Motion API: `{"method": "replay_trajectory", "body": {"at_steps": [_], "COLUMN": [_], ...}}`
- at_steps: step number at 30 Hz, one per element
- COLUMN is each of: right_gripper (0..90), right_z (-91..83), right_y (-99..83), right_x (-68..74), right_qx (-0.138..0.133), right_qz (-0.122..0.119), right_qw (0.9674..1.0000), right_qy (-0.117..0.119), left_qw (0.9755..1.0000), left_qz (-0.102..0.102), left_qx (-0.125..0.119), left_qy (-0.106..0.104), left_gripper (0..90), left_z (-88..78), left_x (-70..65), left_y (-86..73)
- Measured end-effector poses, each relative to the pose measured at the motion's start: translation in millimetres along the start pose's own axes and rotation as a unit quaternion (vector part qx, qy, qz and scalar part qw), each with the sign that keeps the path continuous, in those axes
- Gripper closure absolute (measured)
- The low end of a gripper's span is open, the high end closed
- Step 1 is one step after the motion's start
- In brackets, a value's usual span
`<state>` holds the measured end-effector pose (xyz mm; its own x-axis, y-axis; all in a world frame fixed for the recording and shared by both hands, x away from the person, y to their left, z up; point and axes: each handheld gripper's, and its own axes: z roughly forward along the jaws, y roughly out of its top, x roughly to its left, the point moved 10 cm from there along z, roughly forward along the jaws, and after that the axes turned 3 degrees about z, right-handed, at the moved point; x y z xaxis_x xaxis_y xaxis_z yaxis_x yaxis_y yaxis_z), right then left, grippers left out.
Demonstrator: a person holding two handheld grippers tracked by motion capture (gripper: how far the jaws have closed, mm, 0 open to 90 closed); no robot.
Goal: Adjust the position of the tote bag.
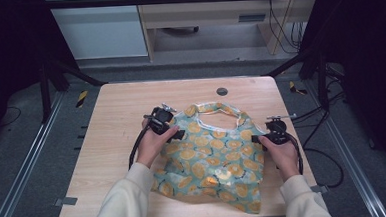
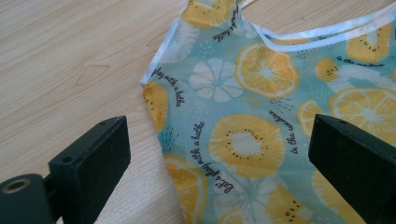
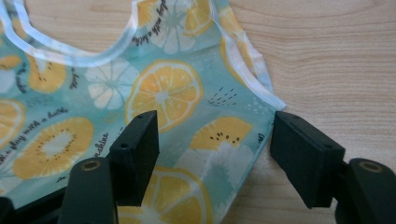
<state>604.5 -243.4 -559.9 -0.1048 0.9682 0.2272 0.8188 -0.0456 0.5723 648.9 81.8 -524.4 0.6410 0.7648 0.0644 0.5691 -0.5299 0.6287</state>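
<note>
Looked like thin, floppy fabric bag (image 1: 211, 155) lying flat mid-table (image 1: 107, 143), light and slippery. Left gripper (image 2: 217, 154) and right gripper (image 3: 215, 156) both gaped wide, gripping nothing. Best grabbed at bound side hems, 9 and 3 o'clock.

Even, soft light on the table; dark surroundings in the high view.

In the high view the wooden table (image 1: 117, 142) is lit evenly from above, while the upper left and right of the frame are lost in near-black shadow. Only faint shadows are cast beside the patterned bag (image 1: 213, 152). The high view is rendered slightly soft. In both gripper views the cloth print is shown sharply, without glare, and the black jaws at the lower edge are seen dark and a little blurred.
</note>
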Motion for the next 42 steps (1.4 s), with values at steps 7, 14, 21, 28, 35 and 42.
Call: {"method": "replay_trajectory", "body": {"at_steps": [7, 14, 21, 28, 35, 42], "right_gripper": [44.2, 59.0, 76.5, 89.1, 90.0, 90.0], "right_z": [2.8, 4.4, 4.6, 5.6, 6.0, 5.9], "right_y": [-1.6, -4.7, -5.3, -5.5, -5.9, -6.2], "right_x": [3.9, 4.6, 5.1, 6.9, 8.1, 8.1], "right_qx": [0.009, 0.019, 0.019, 0.019, 0.017, 0.015], "right_qz": [-0.024, -0.043, -0.071, -0.083, -0.088, -0.089], "right_qw": [0.9995, 0.9987, 0.997, 0.9962, 0.9959, 0.9959], "right_qy": [-0.016, -0.022, -0.025, -0.016, -0.011, -0.007], "left_qw": [1.0, 1.0, 0.9998, 0.9993, 0.999, 0.9985], "left_qz": [0.001, -0.002, -0.014, -0.029, -0.026, -0.036], "left_qx": [-0.001, 0.003, 0.009, 0.017, 0.032, 0.039], "left_qy": [0.001, 0.003, 0.011, 0.017, 0.017, 0.016], "left_gripper": [5.5, 5.6, 9.3, 12.5, 18.3, 27.0], "left_z": [-1.5, -0.6, 4.5, 14.6, 24.9, 29.8], "left_x": [-0.6, 1.4, 13.5, 25.3, 23.0, 24.5], "left_y": [0.4, -1.8, -6.7, -13.5, -22.3, -29.3]}}
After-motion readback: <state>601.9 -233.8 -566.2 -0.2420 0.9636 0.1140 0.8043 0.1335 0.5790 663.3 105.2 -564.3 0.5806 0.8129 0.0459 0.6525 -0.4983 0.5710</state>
